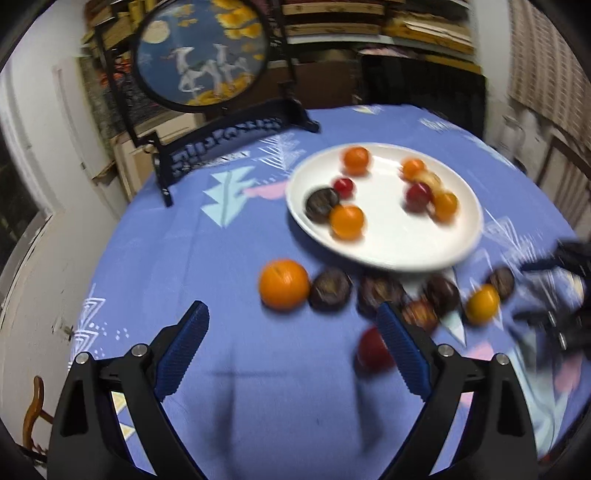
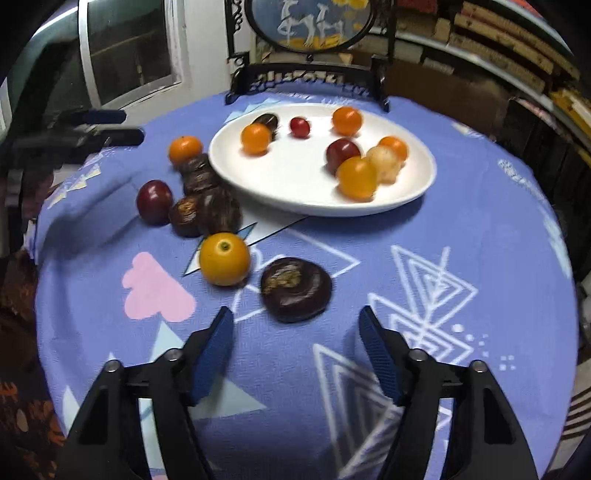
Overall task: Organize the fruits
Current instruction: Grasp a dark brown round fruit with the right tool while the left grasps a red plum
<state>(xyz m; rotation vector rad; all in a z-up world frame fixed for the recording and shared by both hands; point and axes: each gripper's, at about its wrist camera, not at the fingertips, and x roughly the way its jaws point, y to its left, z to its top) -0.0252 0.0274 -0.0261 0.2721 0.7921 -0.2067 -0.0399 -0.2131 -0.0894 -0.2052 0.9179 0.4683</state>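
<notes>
A white plate [image 1: 399, 247] [image 2: 295, 177] on the blue cloth holds several small fruits: orange, red, dark and one pale. Loose fruits lie in front of it: an orange [image 1: 283, 283] [image 2: 185, 149], several dark chestnut-like fruits [image 1: 330, 289] [image 2: 218, 212], a red fruit [image 1: 373, 349] [image 2: 154, 202] and a yellow-orange fruit [image 1: 482, 304] [image 2: 224, 264]. My left gripper [image 1: 291, 323] is open and empty, short of the orange. My right gripper [image 2: 295, 328] is open and empty, just before a flat dark fruit [image 2: 295, 288]. The right gripper shows blurred in the left wrist view [image 1: 554, 291].
A round painted screen on a black stand [image 1: 201, 51] [image 2: 306, 26] stands at the table's far edge behind the plate. The round table's edges drop off all around. Stacked boards fill shelves behind. A white door is on the left.
</notes>
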